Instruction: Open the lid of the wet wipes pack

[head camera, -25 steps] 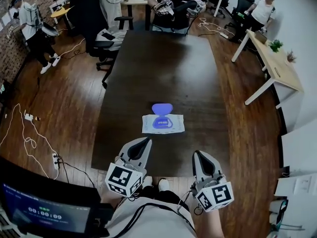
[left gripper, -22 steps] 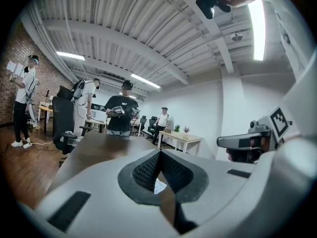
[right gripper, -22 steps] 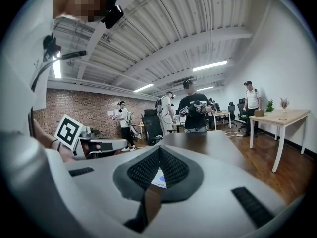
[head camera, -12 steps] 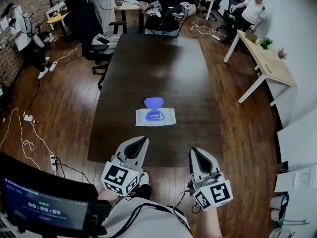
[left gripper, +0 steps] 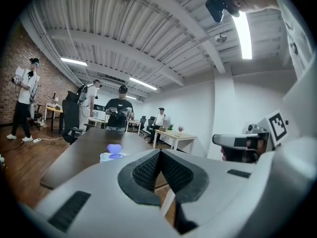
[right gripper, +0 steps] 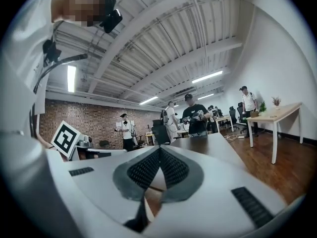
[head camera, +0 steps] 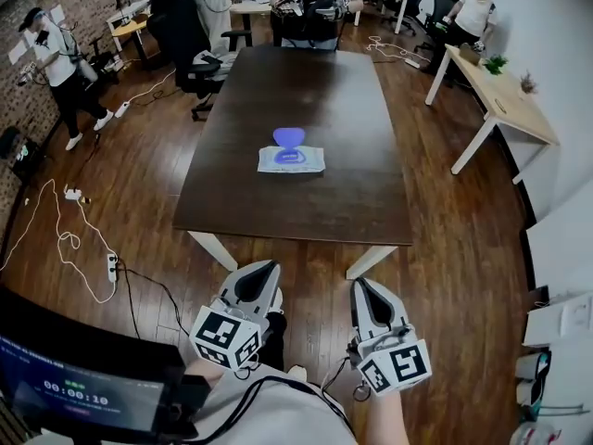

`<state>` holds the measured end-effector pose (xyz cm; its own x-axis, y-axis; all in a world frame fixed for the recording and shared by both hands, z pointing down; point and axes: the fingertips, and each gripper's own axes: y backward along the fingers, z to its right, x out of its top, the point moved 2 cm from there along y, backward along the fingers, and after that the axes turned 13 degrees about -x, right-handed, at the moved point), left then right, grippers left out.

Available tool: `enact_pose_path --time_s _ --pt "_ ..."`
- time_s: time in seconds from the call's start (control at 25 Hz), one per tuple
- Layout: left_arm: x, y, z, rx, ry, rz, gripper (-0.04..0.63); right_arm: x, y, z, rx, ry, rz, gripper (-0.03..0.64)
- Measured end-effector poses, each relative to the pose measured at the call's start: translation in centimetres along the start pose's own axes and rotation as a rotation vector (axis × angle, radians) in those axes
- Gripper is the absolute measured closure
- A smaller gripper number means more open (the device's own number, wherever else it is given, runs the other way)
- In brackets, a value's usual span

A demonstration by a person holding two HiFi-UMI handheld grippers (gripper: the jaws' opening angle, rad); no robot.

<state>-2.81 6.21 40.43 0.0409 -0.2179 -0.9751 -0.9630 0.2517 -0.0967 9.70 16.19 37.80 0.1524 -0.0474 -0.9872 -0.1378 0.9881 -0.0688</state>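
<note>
The white wet wipes pack (head camera: 292, 159) lies near the middle of the dark table (head camera: 259, 197), its blue lid (head camera: 288, 136) flipped open toward the far side. The left gripper view shows the same pack (left gripper: 112, 155) far ahead, lid (left gripper: 114, 148) standing up. My left gripper (head camera: 270, 268) and right gripper (head camera: 359, 285) are both shut and empty. They hang over the wooden floor, well short of the table's near edge. Neither touches the pack.
Several people stand or sit at the far end of the room, one (head camera: 61, 58) by the brick wall on the left. A light wooden desk (head camera: 501, 100) stands on the right. Cables (head camera: 65, 239) trail over the floor on the left. A monitor (head camera: 83, 387) sits at lower left.
Both grippers have drawn back from above the table's near edge to over the floor. The table and pack now lie farther off. The lid stays open.
</note>
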Motion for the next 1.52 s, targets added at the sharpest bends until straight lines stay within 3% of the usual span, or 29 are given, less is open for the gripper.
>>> enact_pose_path --time_s 0.2,0.44,0.6,0.88,1.52 --pt "0.2 5.4 6.0 0.020 -0.029 0.006 0.595 0.2 7.2 -1.3 0.009 -0.011 0.017 0.607" --pt "3.4 9.0 8.8 0.026 -0.039 0.081 0.595 2.2 10.9 -3.4 0.026 0.018 0.072 0.607" --pt "3.8 10.7 8.6 0.022 -0.056 0.092 0.594 2.7 11.6 -5.7 0.051 0.039 0.073 0.607" --pt "4.5 12.6 7.1 0.002 -0.065 0.080 0.594 2.8 11.7 -8.3 0.015 0.052 0.056 0.607" --pt "4.9 11.9 4.9 -0.058 -0.065 0.106 0.594 3.2 9.6 -9.4 -0.022 0.080 0.050 0.607"
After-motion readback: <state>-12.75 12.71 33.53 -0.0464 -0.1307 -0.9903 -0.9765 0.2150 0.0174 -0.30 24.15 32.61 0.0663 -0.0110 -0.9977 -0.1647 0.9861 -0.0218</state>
